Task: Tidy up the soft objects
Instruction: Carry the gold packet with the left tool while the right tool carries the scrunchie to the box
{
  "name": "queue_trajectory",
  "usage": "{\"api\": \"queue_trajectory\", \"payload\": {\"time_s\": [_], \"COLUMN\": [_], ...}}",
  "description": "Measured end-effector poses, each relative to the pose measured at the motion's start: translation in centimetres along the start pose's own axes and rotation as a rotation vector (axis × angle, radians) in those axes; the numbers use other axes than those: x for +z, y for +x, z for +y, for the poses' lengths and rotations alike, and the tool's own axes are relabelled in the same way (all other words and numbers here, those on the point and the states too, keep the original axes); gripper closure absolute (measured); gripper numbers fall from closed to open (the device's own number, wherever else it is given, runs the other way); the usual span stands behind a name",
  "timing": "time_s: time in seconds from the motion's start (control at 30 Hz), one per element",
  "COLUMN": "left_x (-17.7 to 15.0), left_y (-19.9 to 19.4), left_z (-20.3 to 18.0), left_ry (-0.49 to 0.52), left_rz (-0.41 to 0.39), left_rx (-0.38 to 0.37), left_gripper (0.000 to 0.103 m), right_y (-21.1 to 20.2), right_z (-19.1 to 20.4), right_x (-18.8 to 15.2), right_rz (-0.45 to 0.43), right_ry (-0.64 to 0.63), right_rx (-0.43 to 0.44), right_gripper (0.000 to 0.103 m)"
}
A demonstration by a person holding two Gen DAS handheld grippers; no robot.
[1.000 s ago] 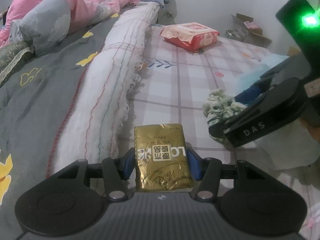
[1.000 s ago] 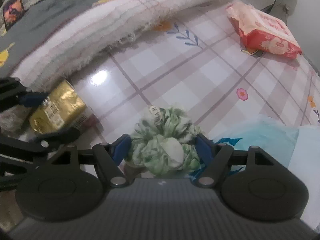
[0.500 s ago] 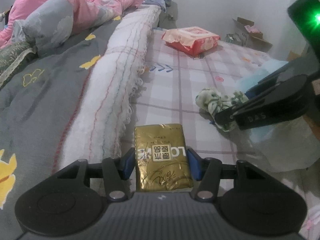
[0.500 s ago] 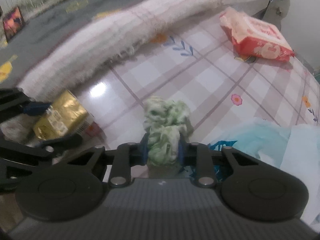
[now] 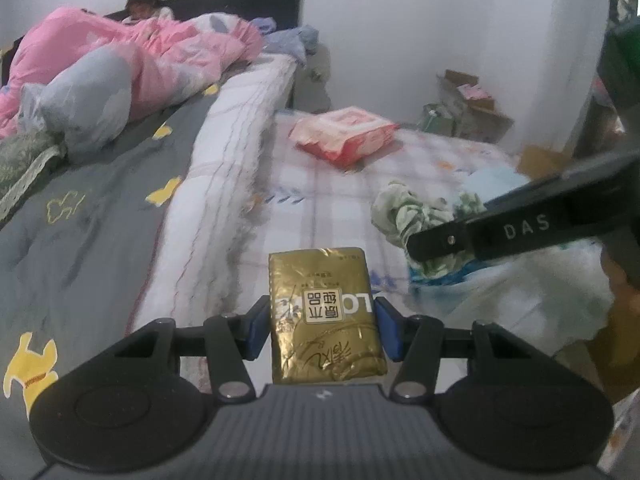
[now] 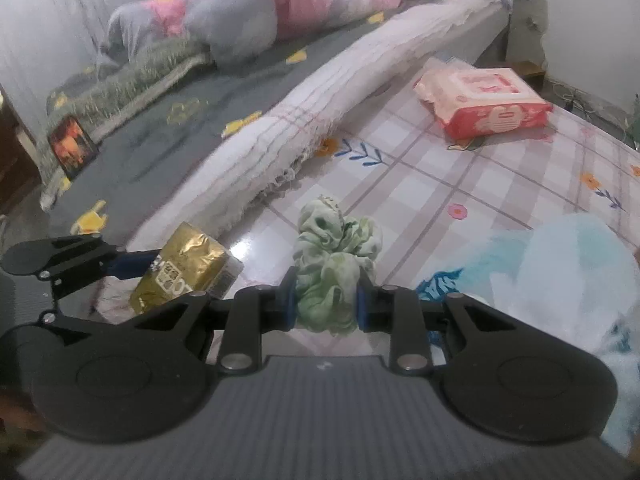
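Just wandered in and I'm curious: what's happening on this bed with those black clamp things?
A person is tidying soft items on a bed, with a hand-held gripper in each hand. The left hand-held gripper is clamped on a gold tissue pack. The right hand-held gripper has just closed on a green and white scrunchie and squeezes it between its pads. Both items look lifted off the checked sheet. A red and pink wipes pack lies further back, untouched.

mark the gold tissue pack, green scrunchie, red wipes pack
gold tissue pack [image 5: 324, 312], left wrist view, on its printed label.
green scrunchie [image 6: 330, 256], right wrist view, on its bunched fabric.
red wipes pack [image 6: 486, 98], right wrist view, on its top face.
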State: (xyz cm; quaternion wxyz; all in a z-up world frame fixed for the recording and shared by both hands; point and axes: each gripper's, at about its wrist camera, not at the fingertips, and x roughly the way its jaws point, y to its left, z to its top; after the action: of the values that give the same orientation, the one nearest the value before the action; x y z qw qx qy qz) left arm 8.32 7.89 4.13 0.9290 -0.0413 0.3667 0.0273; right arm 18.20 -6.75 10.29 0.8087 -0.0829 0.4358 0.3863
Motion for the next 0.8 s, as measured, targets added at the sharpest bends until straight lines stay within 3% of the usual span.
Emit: {"api": "queue_trajectory", "payload": {"time_s": [0.43, 0.8], "left_x": [3.3, 5.2], "left_y": [-3.7, -3.5], "left_z": [-8.4, -20.9], "left_ry": [0.136, 0.311], "left_rz": [-0.102, -0.126], "left_rx": [-0.156, -0.435], "left_gripper": [0.048, 0.048], "right_y": [-12.3, -24.5], "right_z": [-4.6, -12.3], "right_x": [-5.0, -13.4], "right_rz": [-0.191, -0.288], "right_ry": [0.173, 0.409], "right_rx": [0.002, -0.190], "right_gripper": [0.077, 0.075]}}
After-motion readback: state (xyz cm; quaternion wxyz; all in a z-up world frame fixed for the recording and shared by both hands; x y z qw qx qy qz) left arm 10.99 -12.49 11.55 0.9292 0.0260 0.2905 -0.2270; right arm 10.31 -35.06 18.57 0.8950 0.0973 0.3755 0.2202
